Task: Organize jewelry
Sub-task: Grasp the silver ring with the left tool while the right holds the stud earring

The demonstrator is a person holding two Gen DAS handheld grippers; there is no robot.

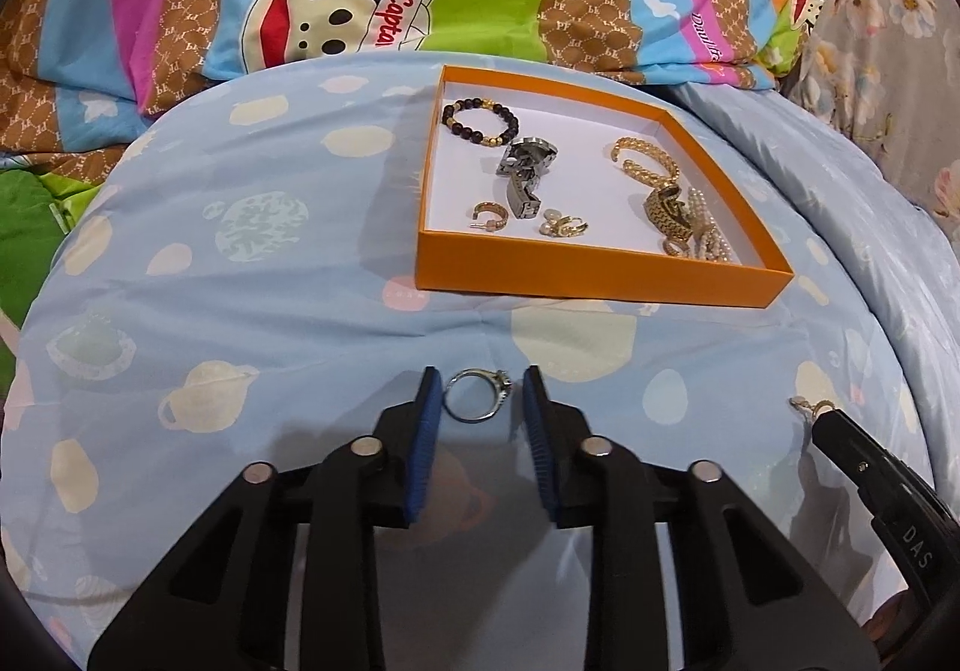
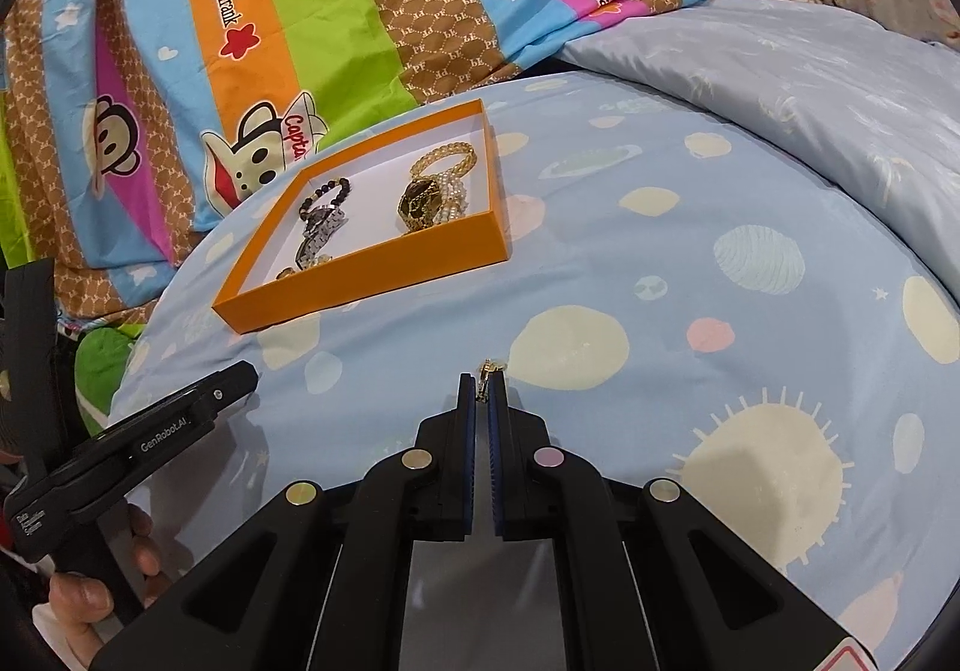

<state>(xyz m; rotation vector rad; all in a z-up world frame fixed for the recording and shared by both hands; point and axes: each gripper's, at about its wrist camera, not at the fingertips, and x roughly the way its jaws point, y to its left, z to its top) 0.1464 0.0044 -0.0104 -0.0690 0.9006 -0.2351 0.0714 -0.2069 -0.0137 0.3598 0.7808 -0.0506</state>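
Two pieces are being collected at once, and most of the jewelry already lies in the orange box (image 1: 600, 275) on the bed (image 1: 270, 281).

In the left wrist view the left claw (image 1: 478, 392) is spread, its blue pads on either side of a silver ring (image 1: 477, 395) that lies flat on the bedcover. The ring sits between the fingertips with a small gap on each side, its stone setting toward 2 o'clock; nothing grips it yet. From this claw the box lies at about 1 o'clock, and it holds a dark beaded bracelet (image 1: 480, 122), a silver watch (image 1: 525, 170), gold hoop earrings (image 1: 492, 216), a gold chain bracelet (image 1: 651, 161) and a gold watch with pearls (image 1: 678, 224).

In the right wrist view the right claw (image 2: 482, 389) is pressed nearly together, pinching a small gold earring (image 2: 489, 371) at its very tips; only a bit of the piece pokes out above the pads. From here the box (image 2: 372, 263) lies at about 11 o'clock.

As I judge it, the step in hand is picking up the last loose pieces. Next, the left claw needs to close squarely across the ring's band, since a thin hoop on soft fabric may slip or sink. The right needs a steady carry to the box, as its hold is shallow.
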